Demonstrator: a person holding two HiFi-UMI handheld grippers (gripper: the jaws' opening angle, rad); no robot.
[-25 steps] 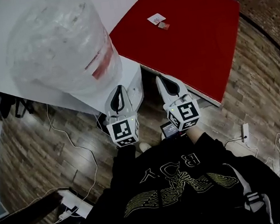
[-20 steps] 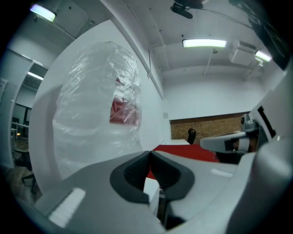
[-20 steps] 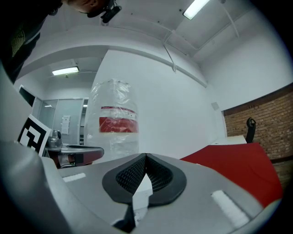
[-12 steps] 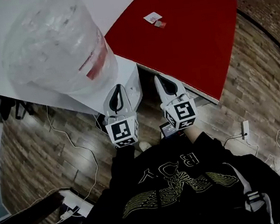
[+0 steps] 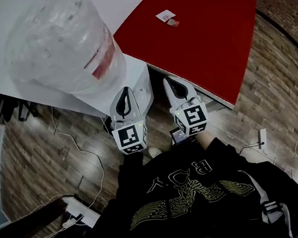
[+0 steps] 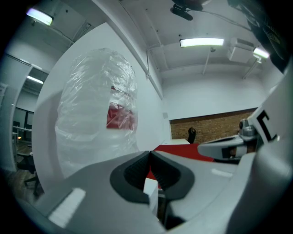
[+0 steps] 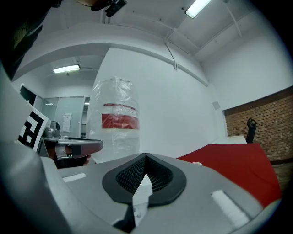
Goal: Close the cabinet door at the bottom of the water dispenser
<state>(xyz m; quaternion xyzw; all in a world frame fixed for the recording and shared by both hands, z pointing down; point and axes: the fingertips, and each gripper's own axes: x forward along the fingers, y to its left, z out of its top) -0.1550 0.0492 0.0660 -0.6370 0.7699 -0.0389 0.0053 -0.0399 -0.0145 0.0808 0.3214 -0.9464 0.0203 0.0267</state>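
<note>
The water dispenser (image 5: 140,87) is a white cabinet carrying a big plastic-wrapped bottle (image 5: 63,45) with a red label. The same bottle (image 6: 103,123) fills the left of the left gripper view, and the bottle (image 7: 115,121) stands at centre-left in the right gripper view. From above, the dispenser's lower cabinet door is hidden. My left gripper (image 5: 126,94) and right gripper (image 5: 169,82) point side by side at the dispenser's front, held level. Both are shut and hold nothing: the left gripper (image 6: 149,153) and the right gripper (image 7: 146,156) each show their pads meeting.
A red table (image 5: 208,31) with small cards (image 5: 167,16) stands right of the dispenser, close beside the right gripper. Cables (image 5: 88,156) run over the wooden floor at left, and a power strip (image 5: 260,139) lies at right. The person's black sweatshirt (image 5: 187,203) fills the foreground.
</note>
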